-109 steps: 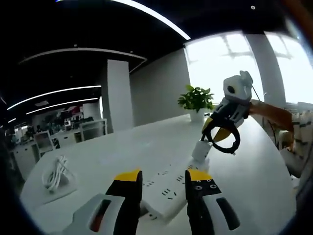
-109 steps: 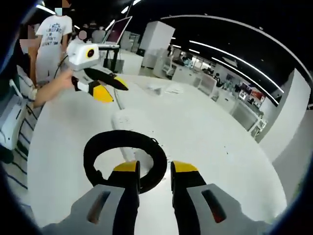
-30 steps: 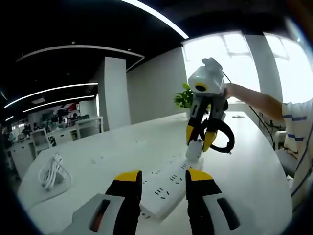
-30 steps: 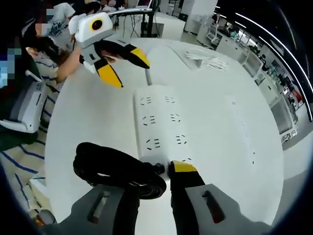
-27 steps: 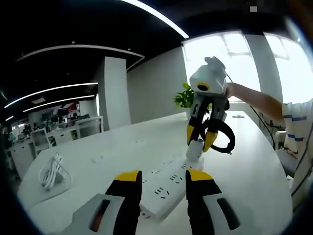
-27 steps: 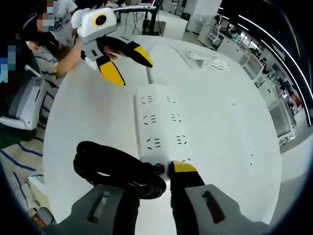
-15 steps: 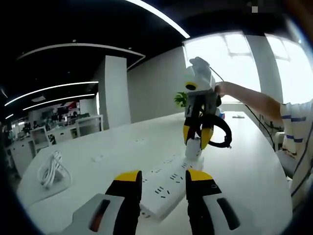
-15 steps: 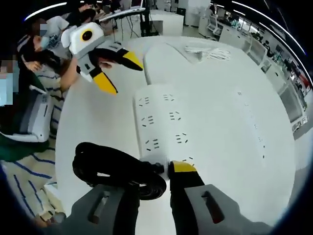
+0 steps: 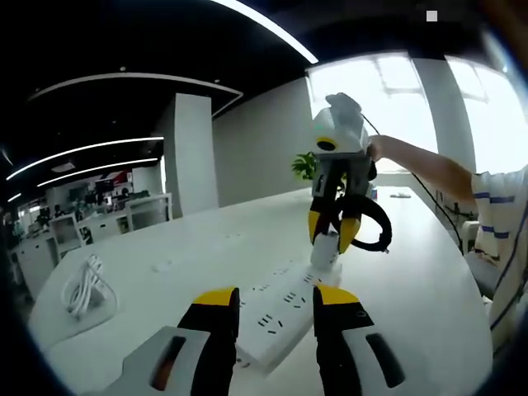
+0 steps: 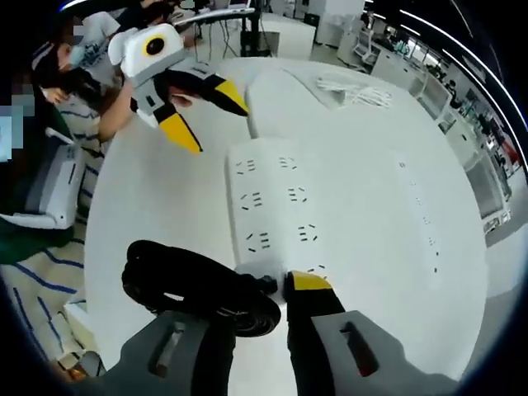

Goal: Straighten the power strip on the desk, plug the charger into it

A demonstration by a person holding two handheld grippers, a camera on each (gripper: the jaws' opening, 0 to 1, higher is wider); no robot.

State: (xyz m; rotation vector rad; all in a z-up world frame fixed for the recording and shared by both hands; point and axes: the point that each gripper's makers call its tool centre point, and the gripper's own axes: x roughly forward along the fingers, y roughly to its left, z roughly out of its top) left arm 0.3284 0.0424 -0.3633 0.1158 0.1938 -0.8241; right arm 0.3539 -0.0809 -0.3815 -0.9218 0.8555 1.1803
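Note:
A white power strip (image 10: pixel 272 206) lies flat on the white desk (image 10: pixel 388 247); its length runs away from me in the right gripper view. My right gripper (image 10: pixel 260 285) is shut on a small white charger (image 10: pixel 262 271), pressed onto the strip's near end beside the last socket. The charger's black coiled cable (image 10: pixel 194 285) hangs over the left jaw. In the left gripper view, the right gripper (image 9: pixel 330 239) points down, holding the charger (image 9: pixel 324 249) on the far end of the strip (image 9: pixel 276 318). My left gripper (image 9: pixel 275 299) is open and holds nothing, hovering above the strip's near end.
A bundle of white cable (image 9: pixel 85 286) lies on paper at the desk's left side, seen also as cable (image 10: pixel 355 92) far off. A potted plant (image 9: pixel 307 165) stands at the far edge. A person's arm (image 9: pixel 421 169) and striped sleeve (image 9: pixel 505 223) are at the right.
Over 3.6 s the right gripper swung down and brought the charger onto the strip's end. In the last second it only shifted slightly. The left gripper stayed open in place.

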